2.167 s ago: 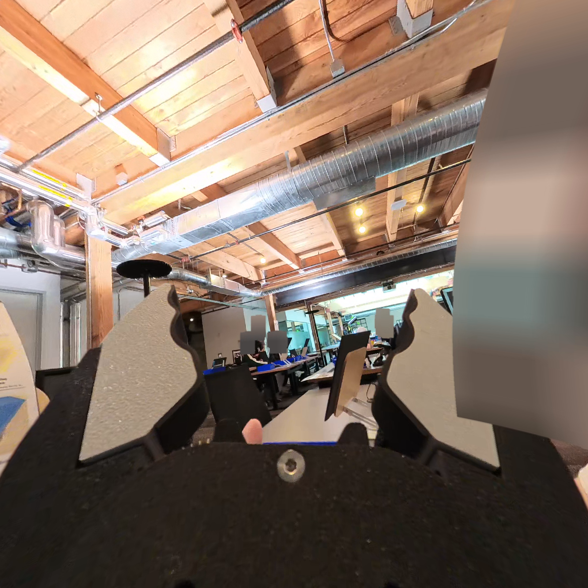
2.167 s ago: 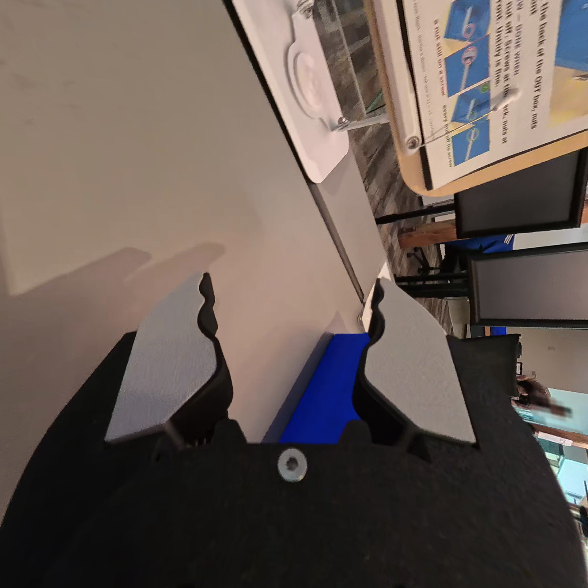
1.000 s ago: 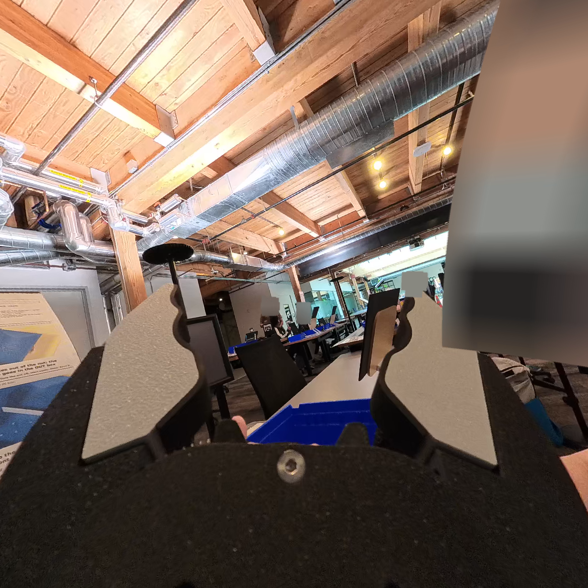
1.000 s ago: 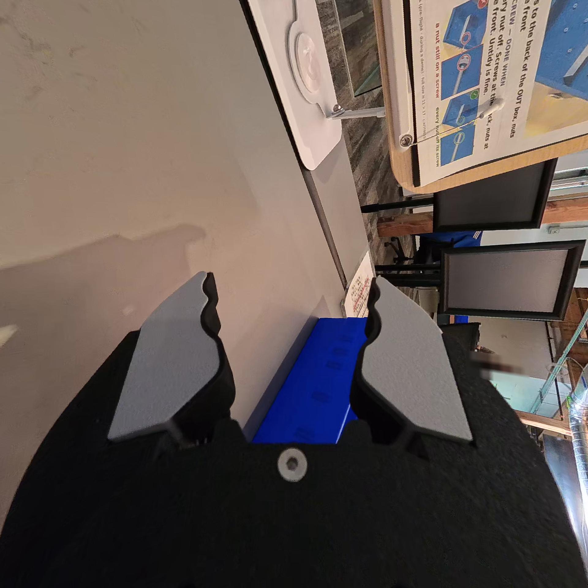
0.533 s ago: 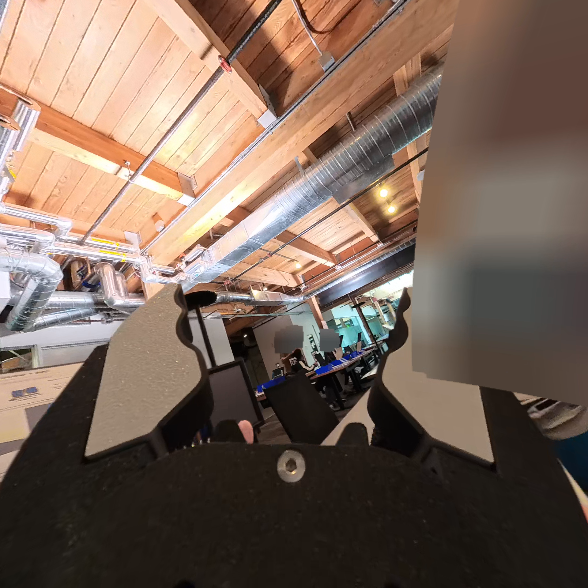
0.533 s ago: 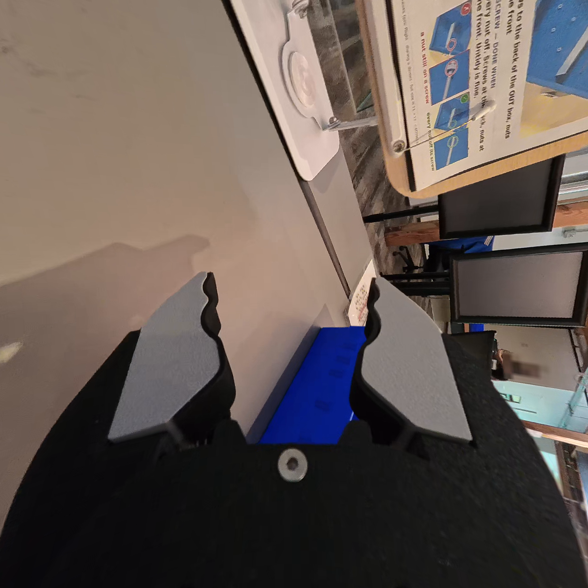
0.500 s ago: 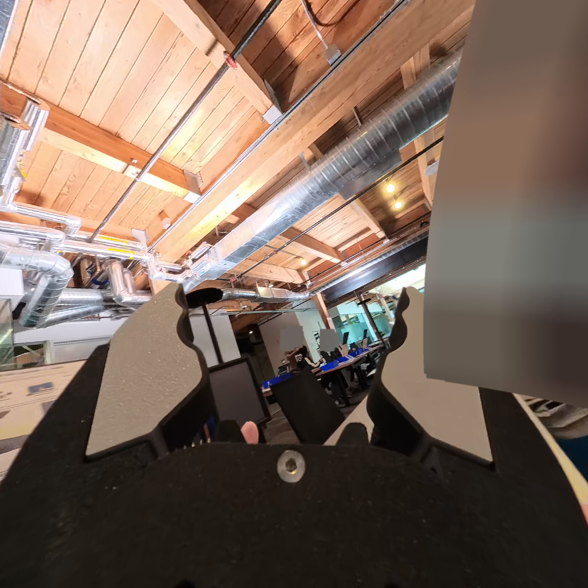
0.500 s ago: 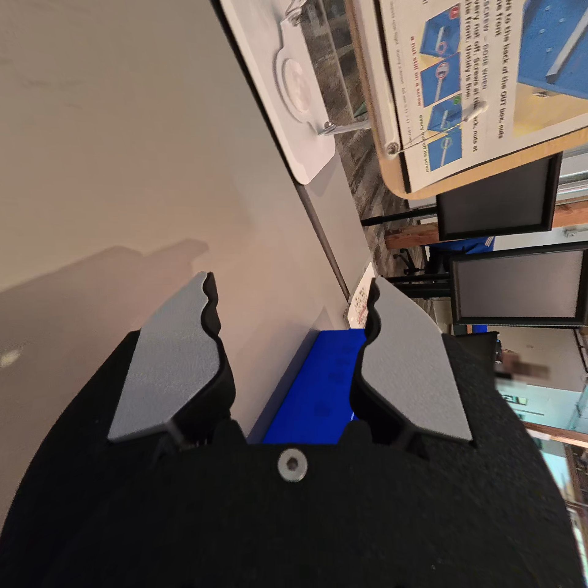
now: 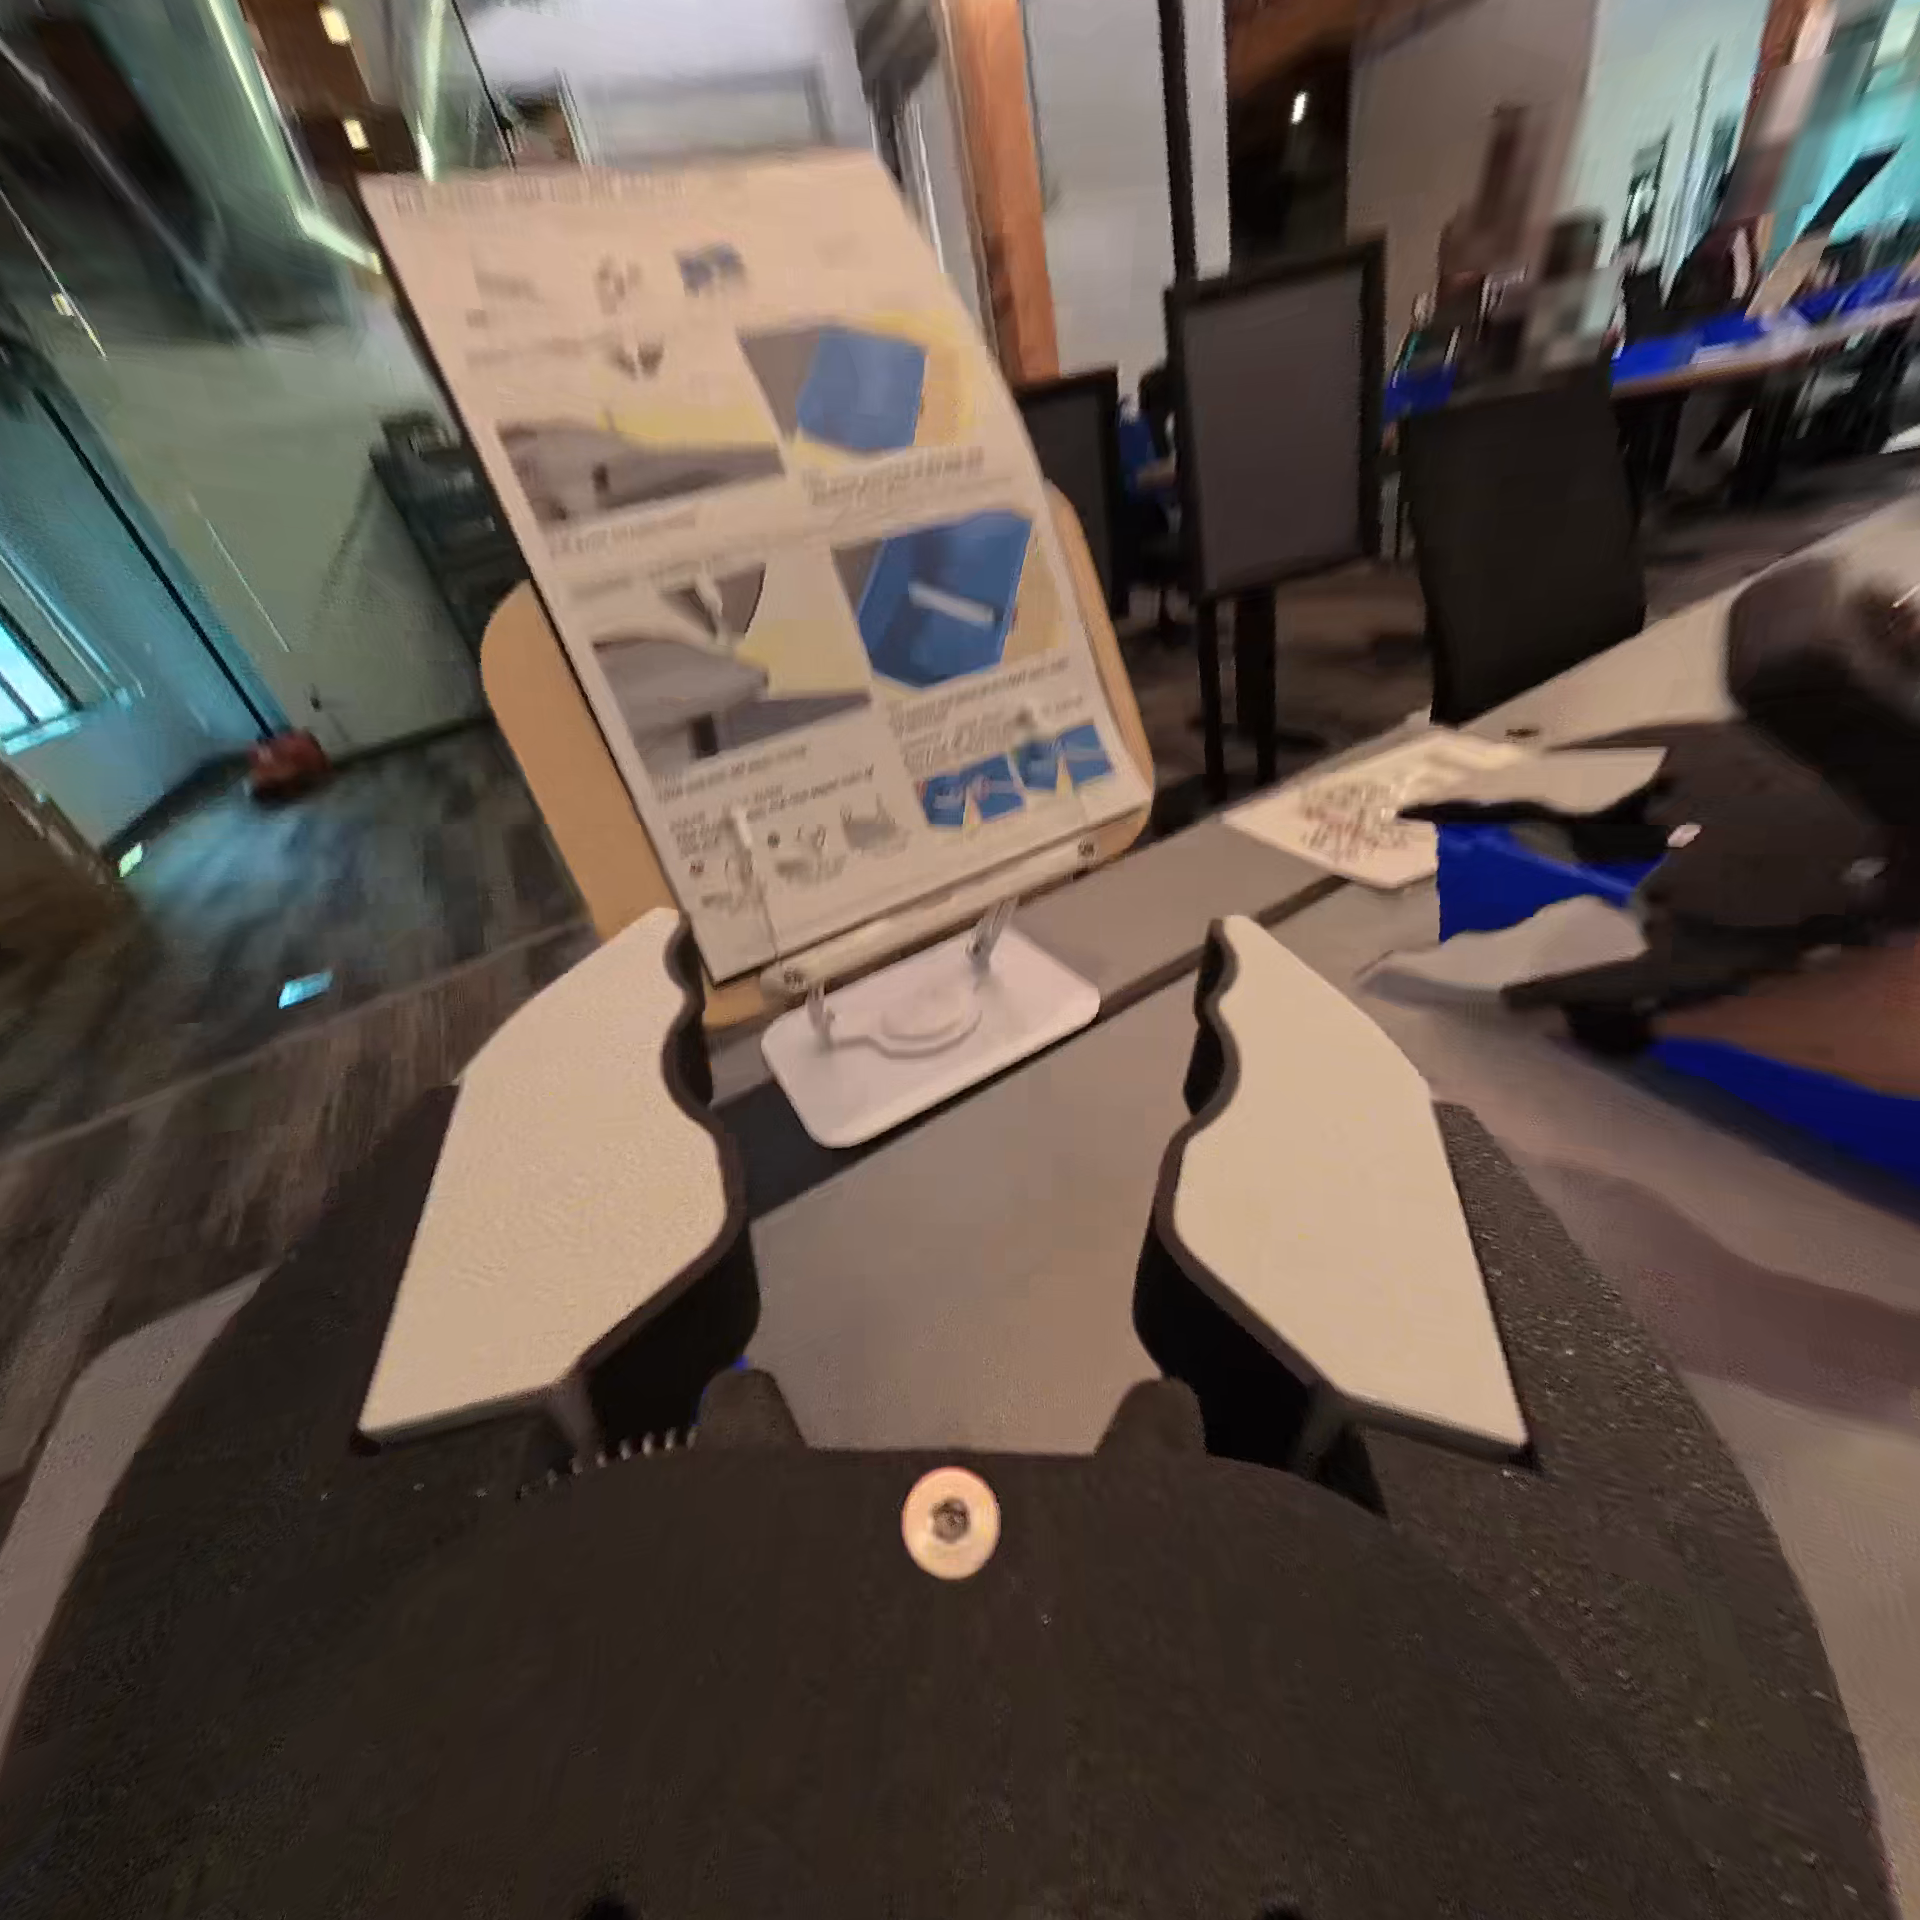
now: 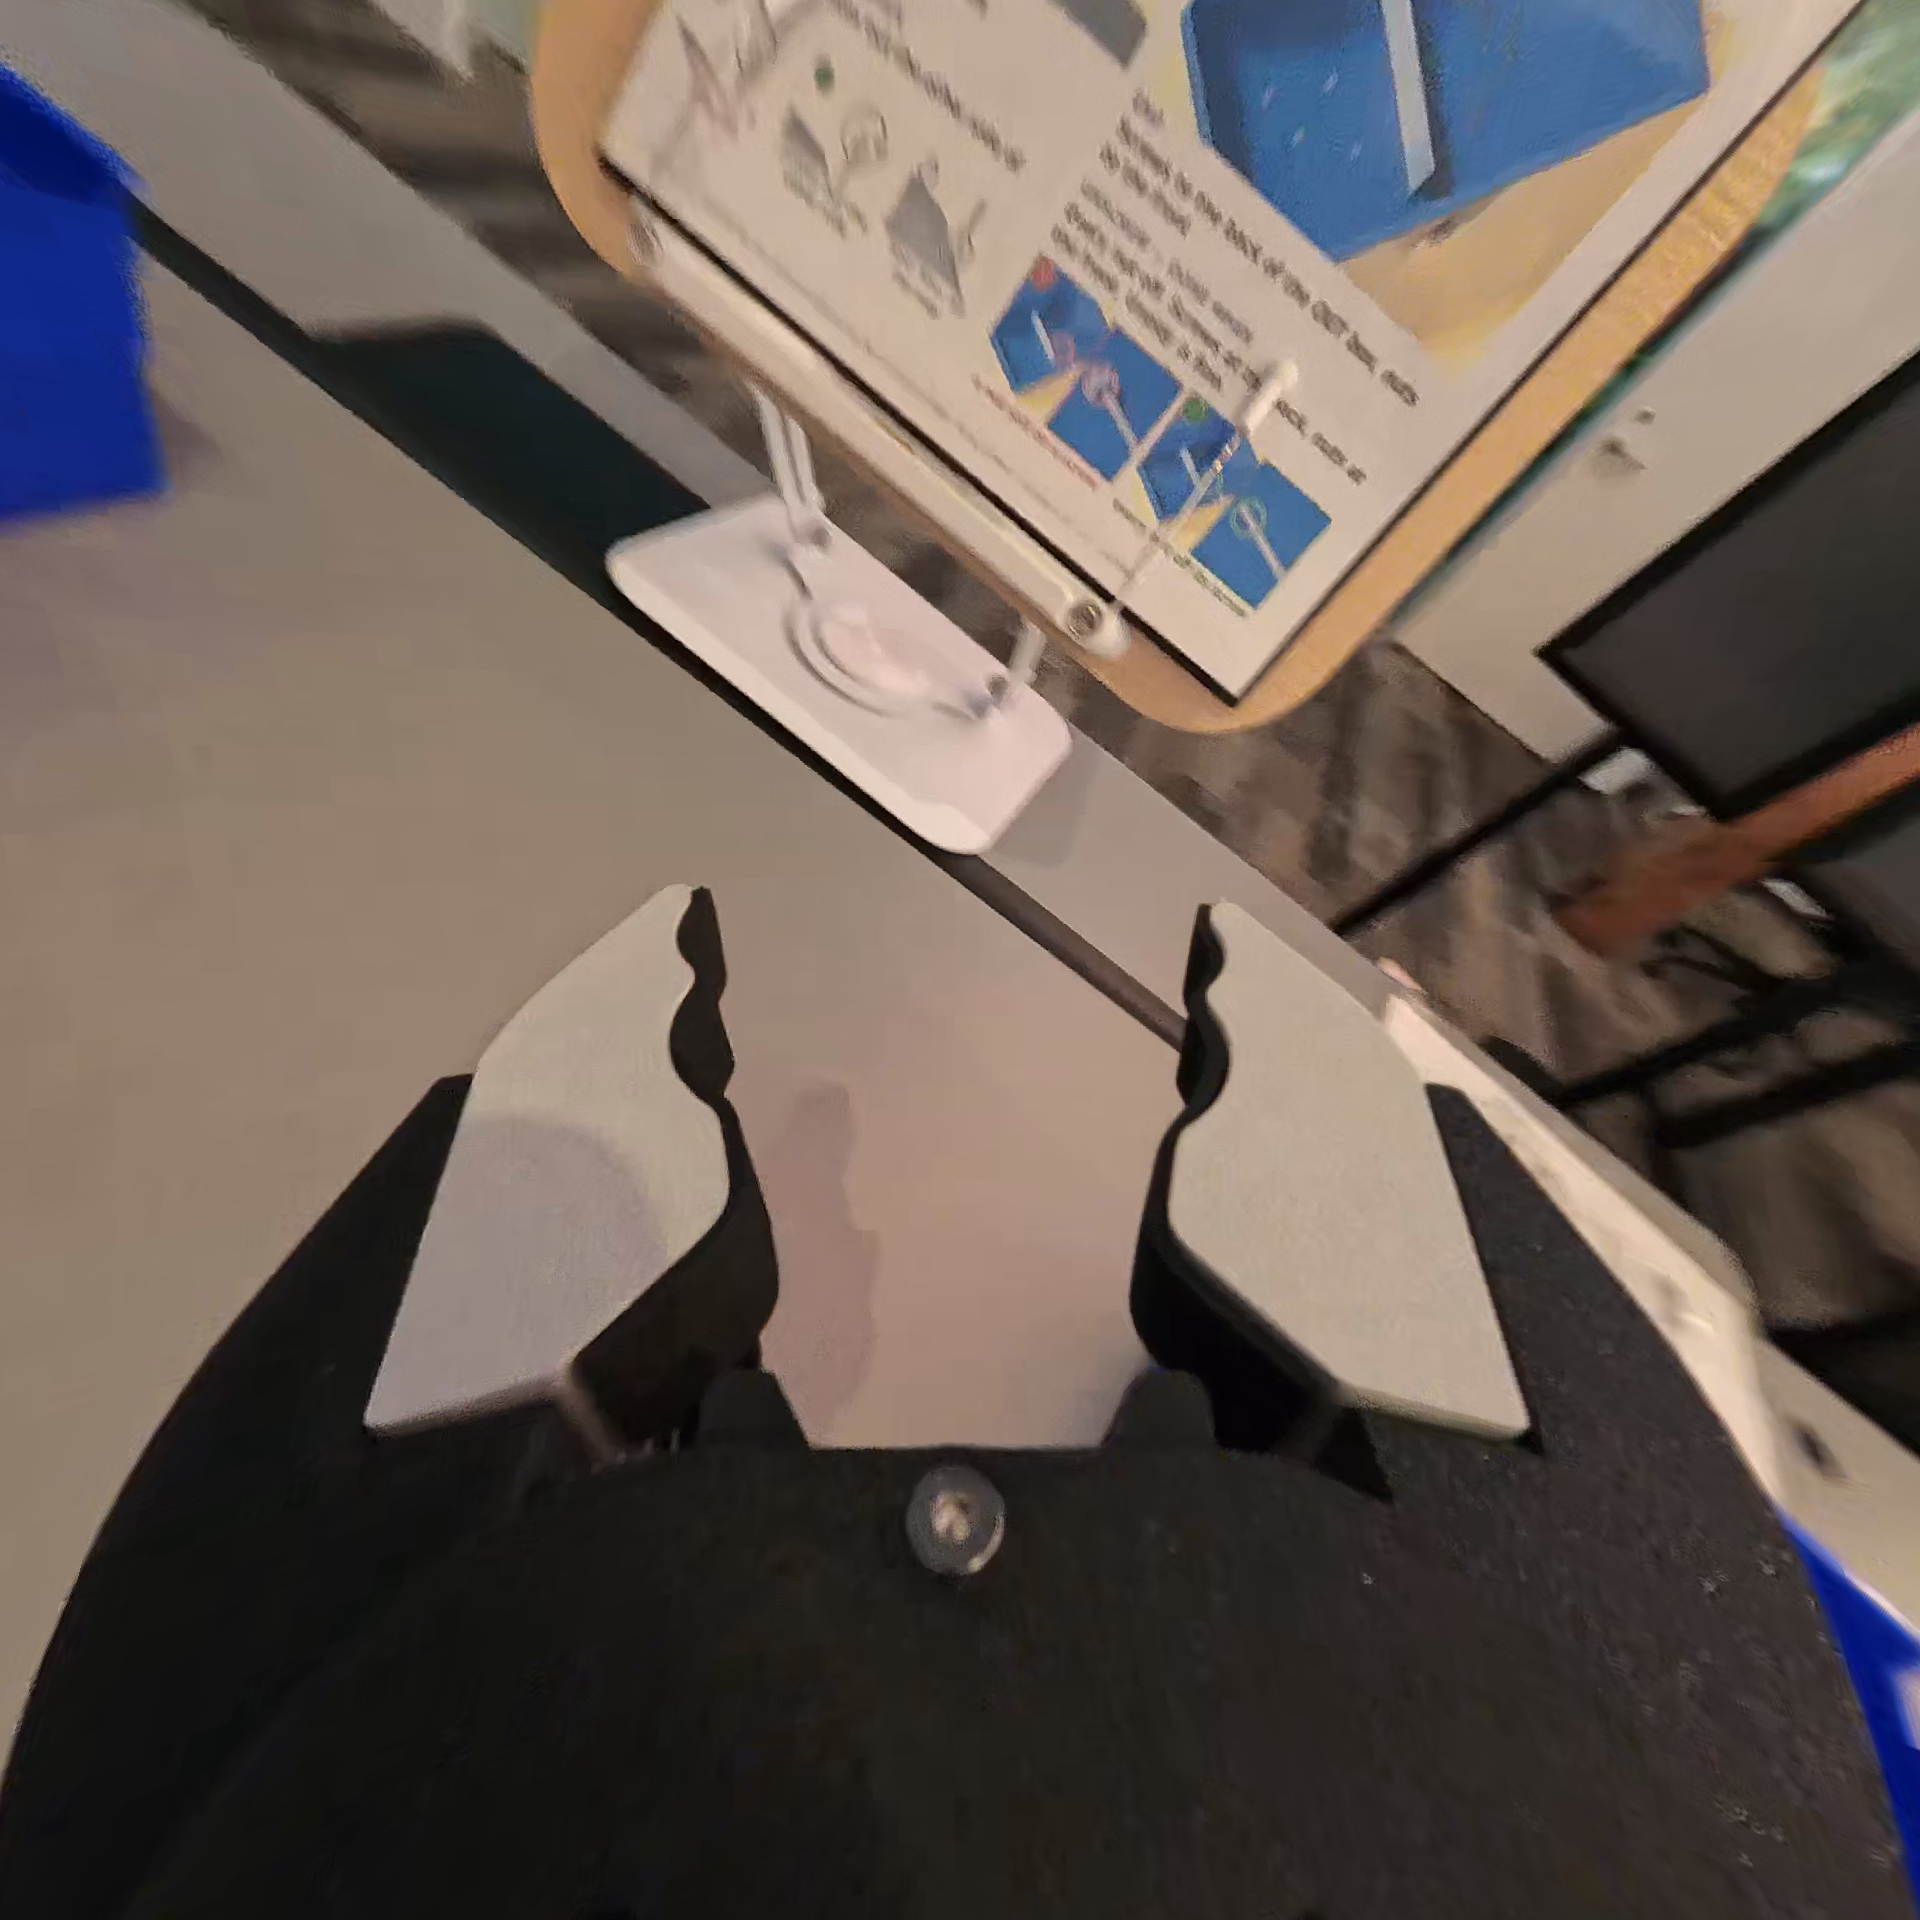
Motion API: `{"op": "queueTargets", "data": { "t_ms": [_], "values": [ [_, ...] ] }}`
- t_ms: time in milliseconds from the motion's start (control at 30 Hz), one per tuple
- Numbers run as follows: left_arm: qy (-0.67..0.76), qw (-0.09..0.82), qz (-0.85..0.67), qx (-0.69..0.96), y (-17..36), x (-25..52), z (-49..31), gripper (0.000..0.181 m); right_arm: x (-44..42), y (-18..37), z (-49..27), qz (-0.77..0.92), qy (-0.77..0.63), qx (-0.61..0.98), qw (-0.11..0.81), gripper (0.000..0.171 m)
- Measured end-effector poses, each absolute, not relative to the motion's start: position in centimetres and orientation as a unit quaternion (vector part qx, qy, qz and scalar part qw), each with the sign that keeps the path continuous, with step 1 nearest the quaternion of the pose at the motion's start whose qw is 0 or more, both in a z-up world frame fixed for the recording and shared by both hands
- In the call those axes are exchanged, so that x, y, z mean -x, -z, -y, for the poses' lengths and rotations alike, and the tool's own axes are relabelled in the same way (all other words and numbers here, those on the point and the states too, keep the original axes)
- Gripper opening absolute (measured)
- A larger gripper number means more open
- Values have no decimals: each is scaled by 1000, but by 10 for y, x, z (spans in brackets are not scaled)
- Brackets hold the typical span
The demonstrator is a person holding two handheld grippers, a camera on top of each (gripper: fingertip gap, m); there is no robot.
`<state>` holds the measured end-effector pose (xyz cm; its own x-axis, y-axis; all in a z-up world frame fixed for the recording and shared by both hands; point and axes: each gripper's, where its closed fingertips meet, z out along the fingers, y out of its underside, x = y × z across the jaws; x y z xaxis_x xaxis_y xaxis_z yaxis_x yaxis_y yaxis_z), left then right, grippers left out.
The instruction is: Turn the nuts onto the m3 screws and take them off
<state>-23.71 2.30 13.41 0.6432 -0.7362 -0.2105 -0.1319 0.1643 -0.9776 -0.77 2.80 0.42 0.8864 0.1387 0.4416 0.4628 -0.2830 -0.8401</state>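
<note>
Both the left claw [image 9: 945,1049] and right claw [image 10: 951,1013] gape wide, empty; no screws visible yet, so steer toward the blue bin [image 9: 1507,883] right of the left claw.

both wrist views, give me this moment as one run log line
left hand-held gripper: open, empty | right hand-held gripper: open, empty | ahead: instruction board on white stand | blue bin at right | nuts, screws: not seen

The left gripper [image 9: 940,956], earlier aimed at the timber ceiling, has swung down to face the tilted white instruction board on its stand [image 9: 774,540]. The right gripper [image 10: 951,925] has rolled upright, now squarely facing that board, leaving the blue plastic bin [image 10: 62,312] far left.
</note>
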Motion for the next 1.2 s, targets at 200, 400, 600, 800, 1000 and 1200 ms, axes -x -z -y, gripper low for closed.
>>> {"op": "queueTargets", "data": {
  "t_ms": [200,400,600,800,1000,1200],
  "values": [
    [152,589,-382,696,-112,308,-35,67,33,-38,-13,223,27,745,628,63],
    [93,473,-403,778,-62,367,-36,63,52,-49,2,279,-25,723,631,12],
    [102,491,-389,773,-68,378,-44,51,45,-50,4,267,-73,724,633,11],
    [108,523,-383,754,-81,369,-46,45,43,-64,13,256,-144,701,650,14],
    [155,578,-377,707,-106,353,-45,28,29,-83,20,245,-145,675,681,23],
    [160,595,-401,678,-113,341,-38,12,24,-95,25,250,-151,644,707,32]
  ]
}}
